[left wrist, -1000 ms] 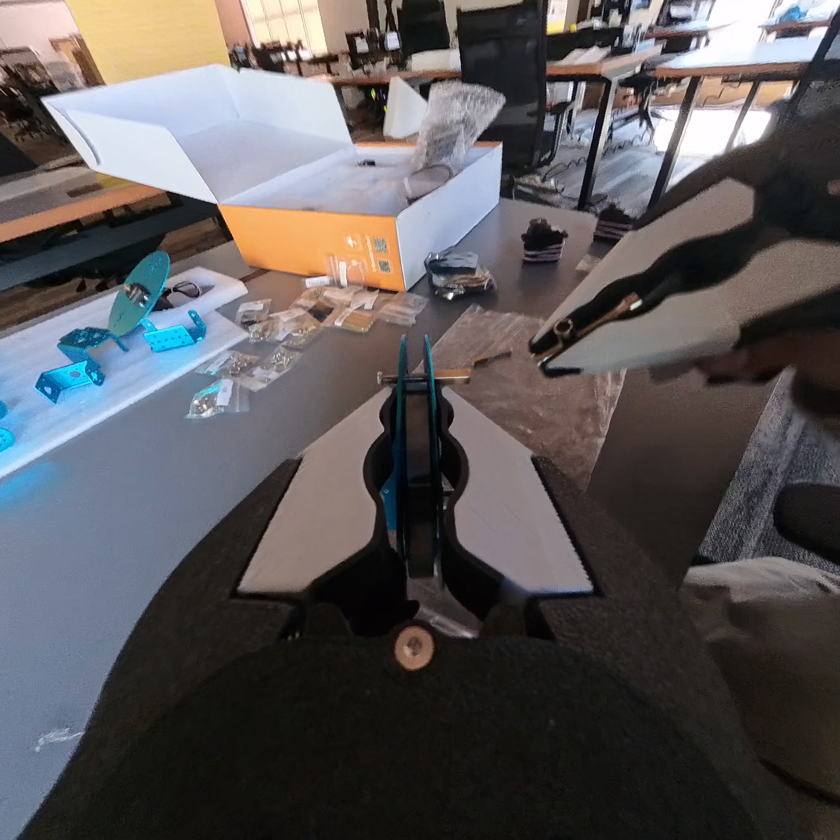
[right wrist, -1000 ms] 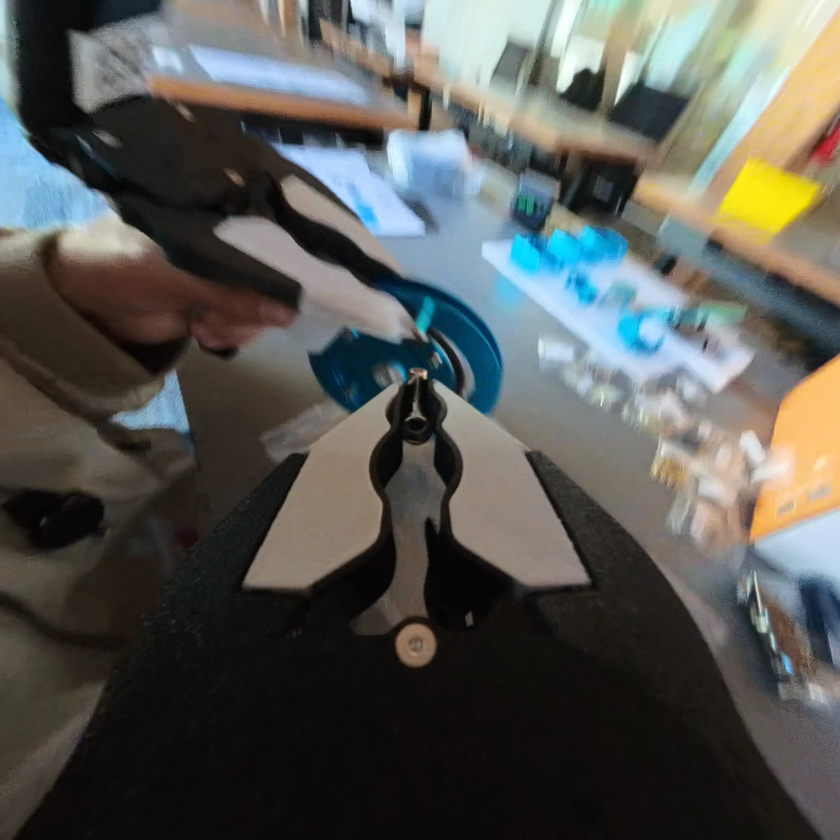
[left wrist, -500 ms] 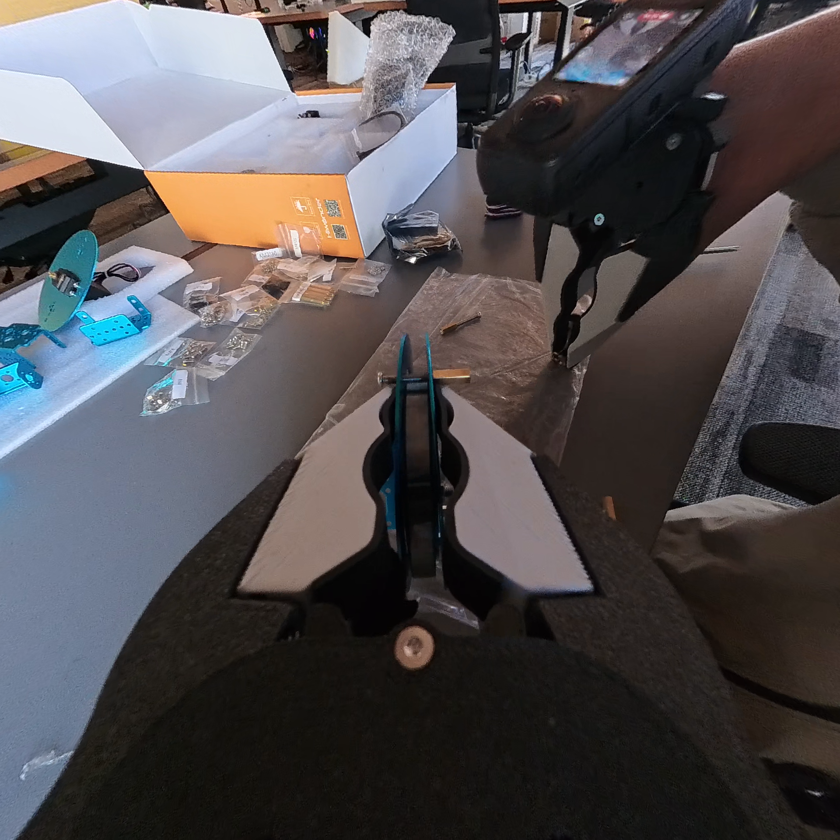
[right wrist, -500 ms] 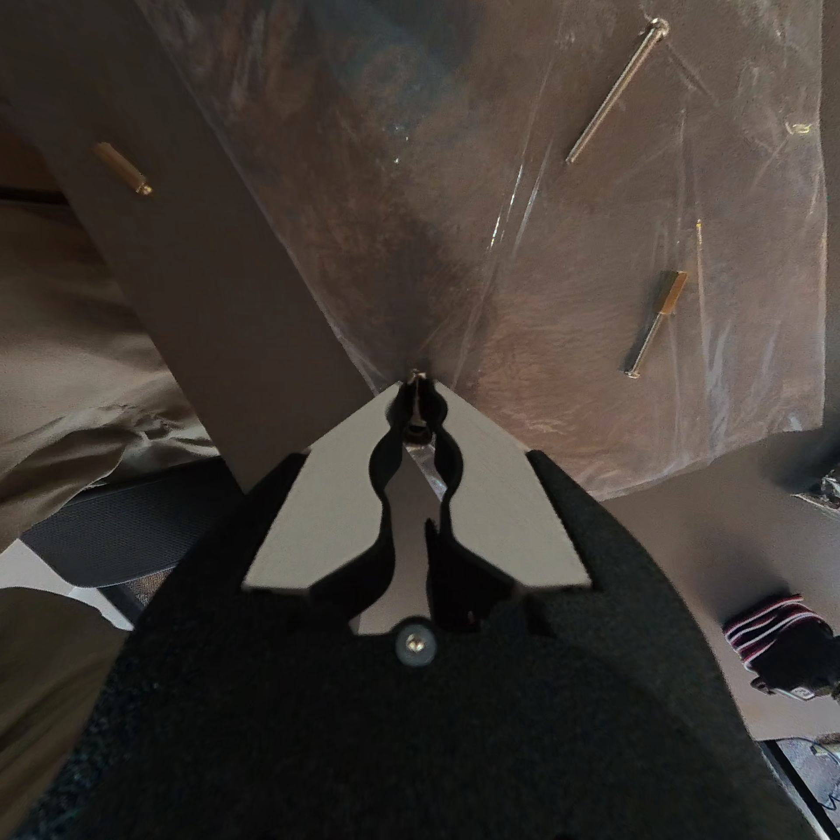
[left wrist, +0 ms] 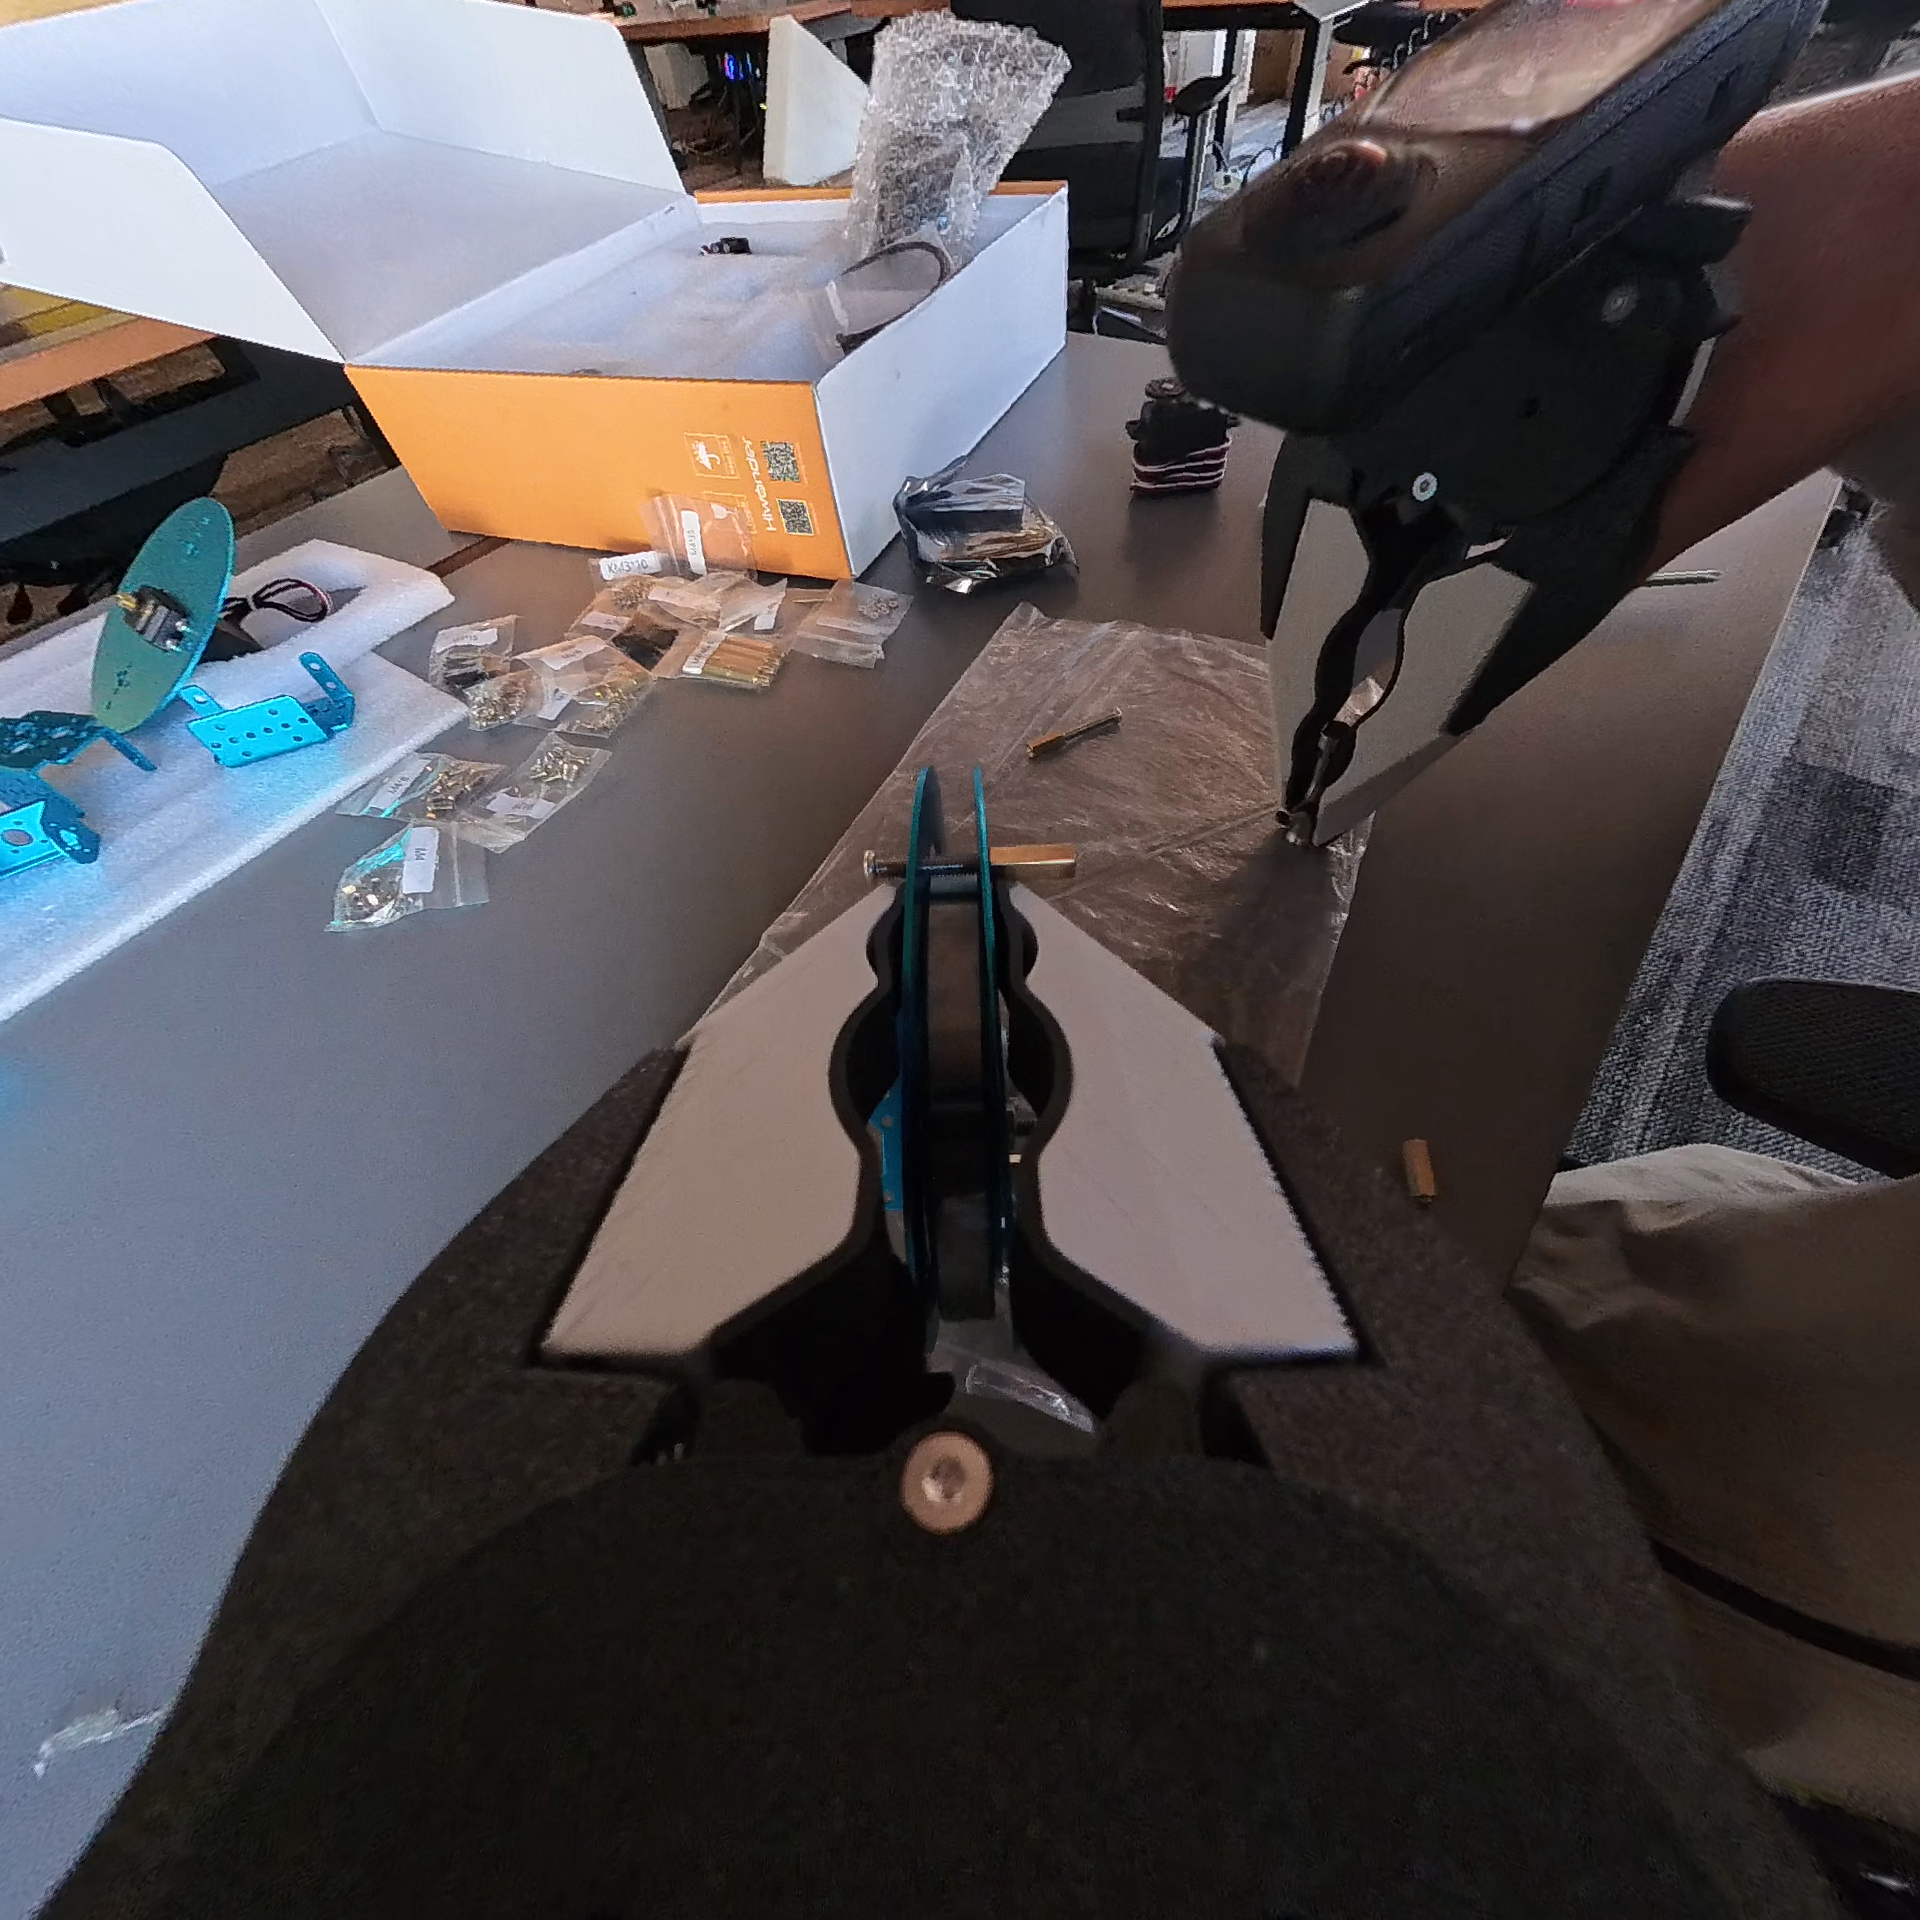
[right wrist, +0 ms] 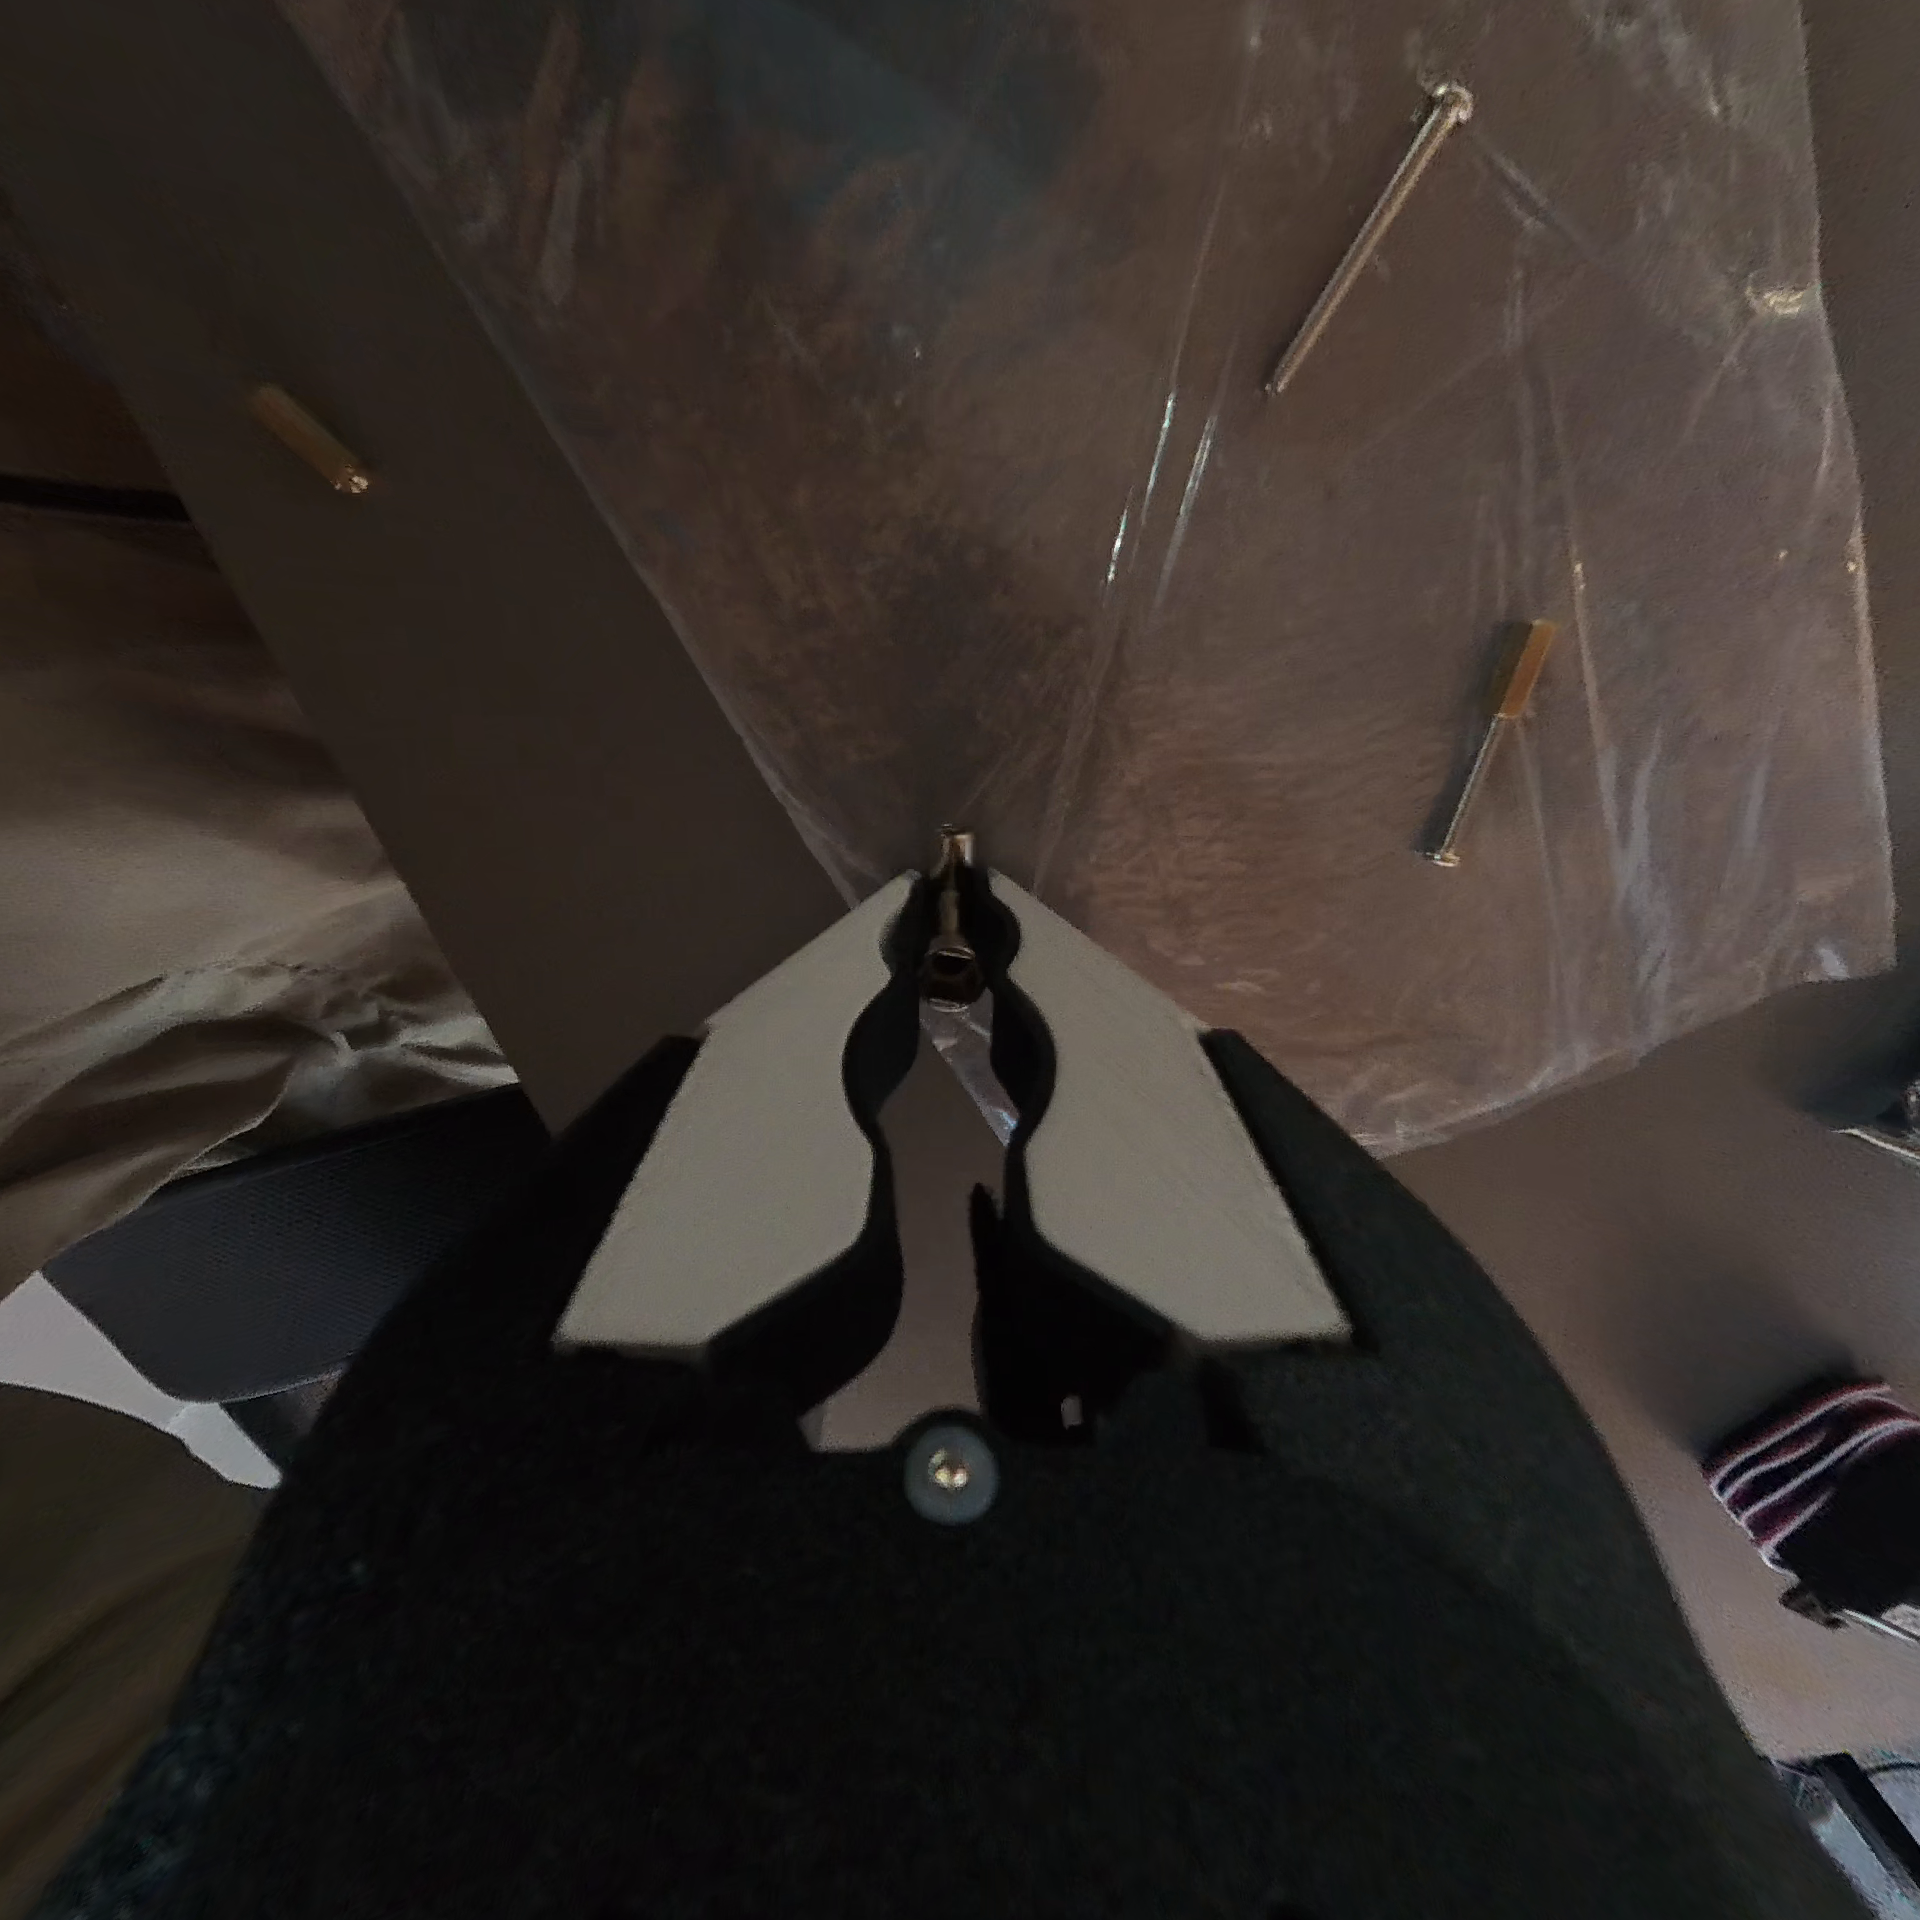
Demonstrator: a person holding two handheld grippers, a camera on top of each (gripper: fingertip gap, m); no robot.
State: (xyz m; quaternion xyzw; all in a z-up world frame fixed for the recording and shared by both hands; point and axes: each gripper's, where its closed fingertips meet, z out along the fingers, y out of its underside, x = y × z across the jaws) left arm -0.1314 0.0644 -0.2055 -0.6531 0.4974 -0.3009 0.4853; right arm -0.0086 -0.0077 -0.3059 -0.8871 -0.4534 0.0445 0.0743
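My left gripper [left wrist: 951, 894] is shut on a teal disc assembly [left wrist: 948, 1039]: two thin teal discs on edge with a dark part between them. A screw with a brass standoff [left wrist: 1029, 860] crosses the assembly just past my fingertips. My right gripper [right wrist: 951, 883] is shut on a small metal fastener [right wrist: 948, 951] and points down. Its tip touches the near corner of a clear plastic sheet [right wrist: 1351, 582]. It also shows in the left wrist view [left wrist: 1304, 821], at the sheet's right edge [left wrist: 1122, 717], held by a person's hand.
On the sheet lie a long screw [right wrist: 1366, 234] and a screw with a brass standoff [right wrist: 1486, 738]. A loose brass standoff [right wrist: 312, 442] lies near the table edge. Farther off are an open orange box [left wrist: 582, 457], hardware bags [left wrist: 623, 665], white foam [left wrist: 208, 831] with blue brackets, and a servo [left wrist: 1179, 447]. The grippers' ends are close to 20 cm from one another.
My right gripper swung away from the disc assembly and down to the plastic sheet, where it now holds steady. My left gripper keeps its hold and has tilted slightly.
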